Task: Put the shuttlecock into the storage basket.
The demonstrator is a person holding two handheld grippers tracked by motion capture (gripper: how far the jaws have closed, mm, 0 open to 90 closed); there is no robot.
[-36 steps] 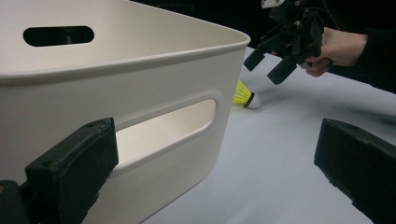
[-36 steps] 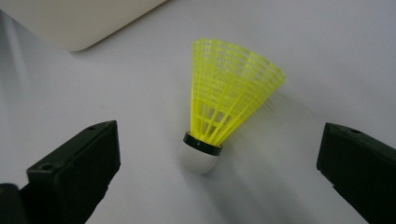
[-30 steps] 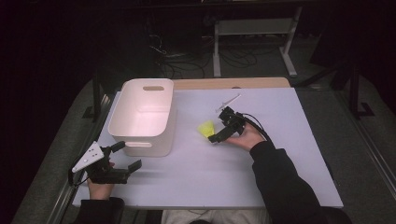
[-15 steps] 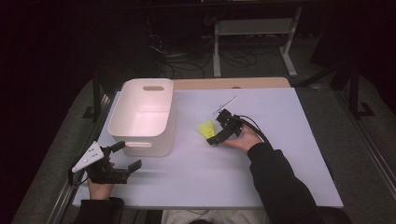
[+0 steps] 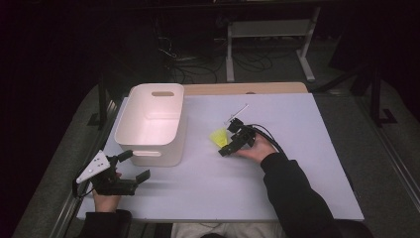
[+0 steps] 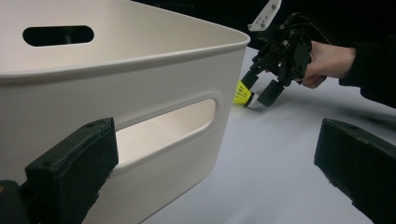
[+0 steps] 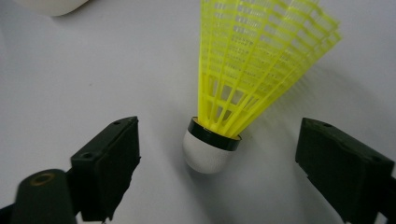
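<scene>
On the surface [image 5: 297, 124]: 1 shuttlecock [image 7: 243, 84], yellow mesh skirt, white cork, and 1 white bin [image 5: 151, 124]. Right hand-held gripper [image 7: 219, 172] straddles its cork, wide apart; left hand-held gripper [image 6: 210, 177] gapes wide too.

Right gripper view: shuttlecock [image 7: 243, 88] skirt's flared end is cut off by the top edge at 12 o'clock; bin [image 7: 49, 5] is only a sliver at 11 o'clock. Left gripper view: bin's far side runs off at 9 and 12 o'clock, and it hides part of the shuttlecock's skirt. High view: shuttlecock [image 5: 218, 136] is too small for detail.
</scene>
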